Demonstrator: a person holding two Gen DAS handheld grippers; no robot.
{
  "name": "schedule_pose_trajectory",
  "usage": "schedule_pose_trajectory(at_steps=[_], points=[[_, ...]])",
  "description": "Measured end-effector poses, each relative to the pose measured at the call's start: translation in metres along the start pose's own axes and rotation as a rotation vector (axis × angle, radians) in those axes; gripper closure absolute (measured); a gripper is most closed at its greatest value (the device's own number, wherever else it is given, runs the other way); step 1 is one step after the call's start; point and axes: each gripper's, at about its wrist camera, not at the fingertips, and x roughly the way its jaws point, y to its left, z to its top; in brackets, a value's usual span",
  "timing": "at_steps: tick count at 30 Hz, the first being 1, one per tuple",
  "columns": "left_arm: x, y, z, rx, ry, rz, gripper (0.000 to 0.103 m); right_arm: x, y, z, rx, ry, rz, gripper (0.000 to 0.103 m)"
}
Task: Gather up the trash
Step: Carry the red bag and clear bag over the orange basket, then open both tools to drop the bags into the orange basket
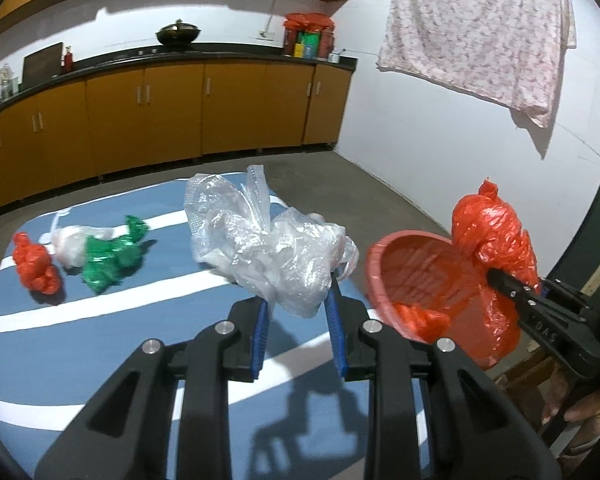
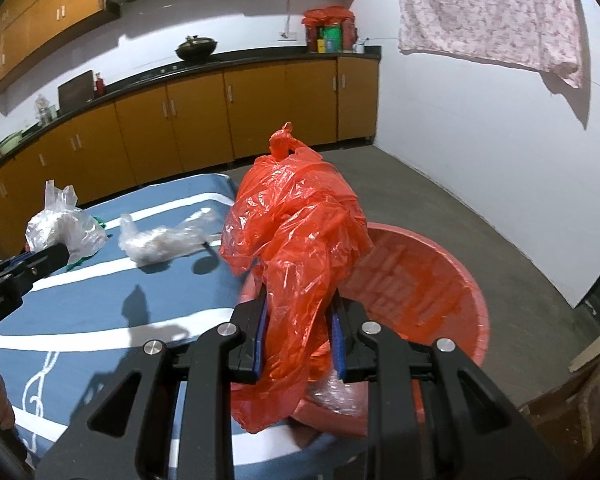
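While my right claw [image 2: 298, 336] clamps the red bag [image 2: 300, 232] above the red basin [image 2: 460, 280] and my left claw [image 1: 298, 312] clamps the clear bag [image 1: 276, 248] beside it, I should centre each over the basin before letting go.

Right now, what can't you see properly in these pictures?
- Basin bottom: right wrist view, covered by the red bag in the right gripper.
- Green bag: right wrist view, behind the clear bag in the left gripper.
- Counter jars: left wrist view, too small.
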Motion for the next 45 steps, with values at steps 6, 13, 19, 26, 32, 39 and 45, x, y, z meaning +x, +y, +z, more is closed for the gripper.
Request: schedule_pose_trajectory(at_steps=[6, 13, 19, 26, 32, 39, 45], points=[[0.015, -0.035, -0.001, 0.029, 0.016, -0.067, 0.076, 0.0, -0.028, 0.0, 0.049, 0.001, -0.046, 0.078], [0.036, -0.077, -0.002, 0.08, 0.043, -0.141, 0.076, 0.007, -0.054, 0.004, 0.095, 0.004, -0.068, 0.078], [0.06, -0.109, 0.0, 0.115, 0.073, -0.186, 0.076, 0.015, -0.069, 0.009, 0.12, 0.002, -0.072, 0.078], [0.089, -0.128, -0.004, 0.143, 0.111, -0.204, 0.072, 0.023, -0.086, 0.011, 0.164, 0.0, -0.051, 0.077], [0.106, -0.128, -0.01, 0.134, 0.142, -0.204, 0.048, 0.027, -0.094, 0.005, 0.169, 0.005, -0.041, 0.057], [0.099, -0.102, -0.013, 0.09, 0.122, -0.146, 0.029, 0.022, -0.099, -0.002, 0.185, -0.002, -0.081, 0.024], [0.077, -0.058, -0.02, 0.037, 0.079, -0.05, 0.015, 0.017, -0.089, -0.002, 0.192, -0.017, -0.065, 0.013]])
